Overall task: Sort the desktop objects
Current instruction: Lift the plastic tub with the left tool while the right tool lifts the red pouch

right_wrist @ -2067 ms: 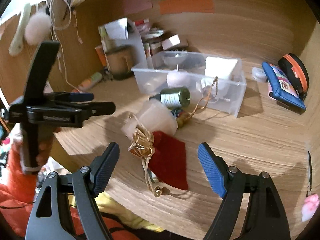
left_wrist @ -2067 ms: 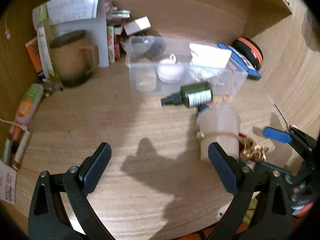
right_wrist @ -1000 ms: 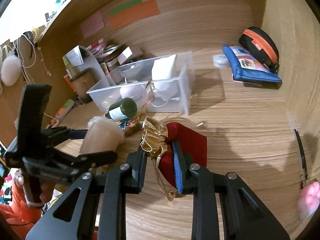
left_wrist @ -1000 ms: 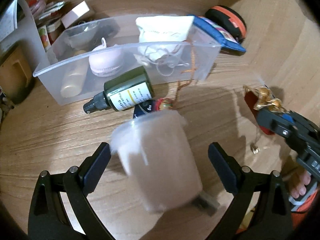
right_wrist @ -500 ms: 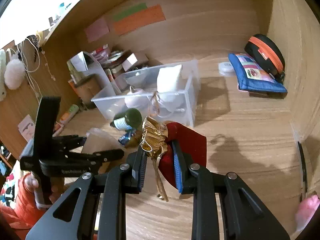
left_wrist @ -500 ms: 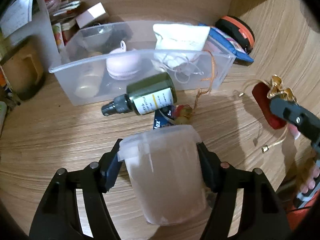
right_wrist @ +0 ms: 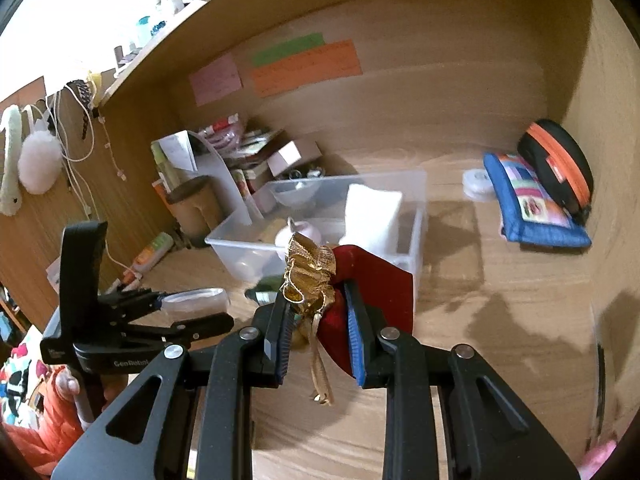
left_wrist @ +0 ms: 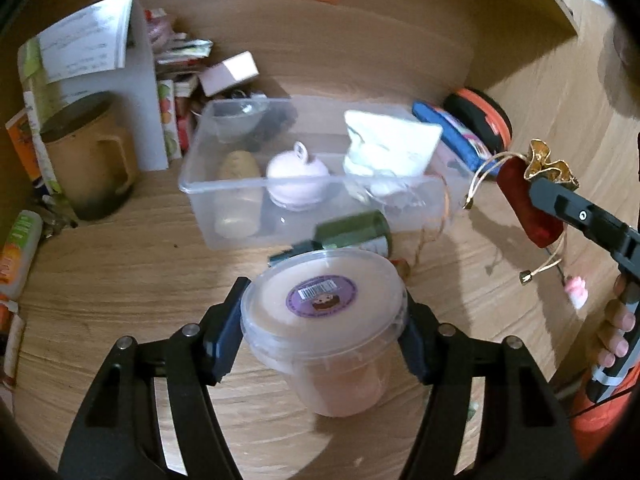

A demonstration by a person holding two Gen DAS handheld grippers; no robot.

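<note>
My left gripper (left_wrist: 320, 332) is shut on a translucent pink tub (left_wrist: 324, 320) with a purple label on its lid, held above the wooden desk. The same tub (right_wrist: 196, 298) shows at the left of the right wrist view. My right gripper (right_wrist: 318, 320) is shut on a red velvet pouch (right_wrist: 376, 280) with a gold frilled top, held in the air, its gold cords dangling. That pouch (left_wrist: 524, 200) hangs right of the clear plastic bin (left_wrist: 192, 188). The bin holds a white pouch, a lilac round case and a small bowl. A dark green spray bottle (left_wrist: 352, 234) lies in front of it.
A brown mug (left_wrist: 88, 156) and a white file holder (left_wrist: 136, 80) with papers stand at the back left. A blue zip pouch (right_wrist: 532, 208), a black-and-orange case (right_wrist: 560, 160) and a white tape roll (right_wrist: 476, 184) lie at the back right. A tube (left_wrist: 20, 244) lies far left.
My left gripper closed on the tub, lifted it and tilted it so its lid faces the camera. My right gripper raised the red pouch off the desk.
</note>
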